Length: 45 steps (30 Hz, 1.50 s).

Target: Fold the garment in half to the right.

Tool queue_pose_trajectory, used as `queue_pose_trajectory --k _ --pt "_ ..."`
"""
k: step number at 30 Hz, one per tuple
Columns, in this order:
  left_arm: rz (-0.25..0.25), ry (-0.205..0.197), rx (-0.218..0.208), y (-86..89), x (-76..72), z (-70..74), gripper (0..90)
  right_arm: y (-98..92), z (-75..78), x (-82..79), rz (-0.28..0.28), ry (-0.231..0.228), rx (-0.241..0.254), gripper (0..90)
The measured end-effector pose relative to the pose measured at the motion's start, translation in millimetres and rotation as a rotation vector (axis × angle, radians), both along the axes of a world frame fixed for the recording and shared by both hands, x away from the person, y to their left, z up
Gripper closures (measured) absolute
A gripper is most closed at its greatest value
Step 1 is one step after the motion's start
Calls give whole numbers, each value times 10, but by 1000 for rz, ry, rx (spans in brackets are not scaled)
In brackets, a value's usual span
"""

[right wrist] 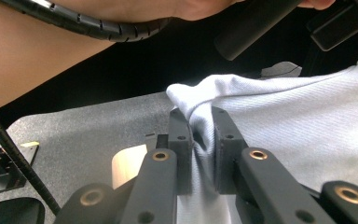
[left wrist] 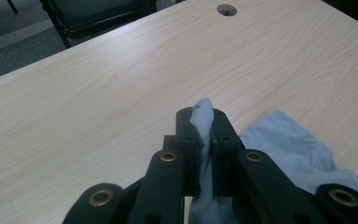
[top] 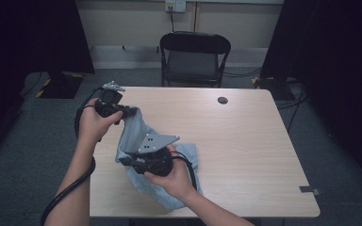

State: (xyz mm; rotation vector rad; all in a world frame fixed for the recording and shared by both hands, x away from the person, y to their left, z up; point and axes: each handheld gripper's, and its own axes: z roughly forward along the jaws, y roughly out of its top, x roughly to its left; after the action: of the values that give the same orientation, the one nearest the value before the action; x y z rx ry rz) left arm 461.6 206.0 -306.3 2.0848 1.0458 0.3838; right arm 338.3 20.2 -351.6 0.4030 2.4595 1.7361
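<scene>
Soft, light pale blue cloth garment [top: 139, 136] droops near the wooden table's [top: 245, 141] front-left edge; left gripper [left wrist: 204, 123] and right gripper [right wrist: 200, 128] each pinch bunched hem, best held there

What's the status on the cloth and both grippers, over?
Left gripper shut on grey cloth. Right gripper shut on it too. Cloth partly lifted off table. Nothing in the way.

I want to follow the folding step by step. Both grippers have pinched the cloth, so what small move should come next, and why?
Probably draw the two grippers apart to stretch the cloth flat. The left gripper and right gripper are each shut on a bunched edge, and the rest lies crumpled on the table.
</scene>
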Motion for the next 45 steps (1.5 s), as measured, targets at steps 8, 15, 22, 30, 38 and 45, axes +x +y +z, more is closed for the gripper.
queue_pose_trajectory --k 8,15,22,30,38,45 --pt "-31 9 25 -196 55 -19 849 -170 -34 11 -25 17 14 811" --pt "-65 19 27 -381 89 -64 848 -288 -75 3 -39 26 24 811" --pt "-83 32 29 -477 114 -150 848 -431 -167 -12 -56 46 41 811" --pt "-110 36 39 -584 108 -221 848 -506 -265 -38 -63 51 41 810" --pt "-127 45 36 -733 134 -289 848 -624 -337 -46 -79 55 47 810" --pt "-144 59 39 -861 160 -374 847 -776 -412 -52 -91 63 41 810"
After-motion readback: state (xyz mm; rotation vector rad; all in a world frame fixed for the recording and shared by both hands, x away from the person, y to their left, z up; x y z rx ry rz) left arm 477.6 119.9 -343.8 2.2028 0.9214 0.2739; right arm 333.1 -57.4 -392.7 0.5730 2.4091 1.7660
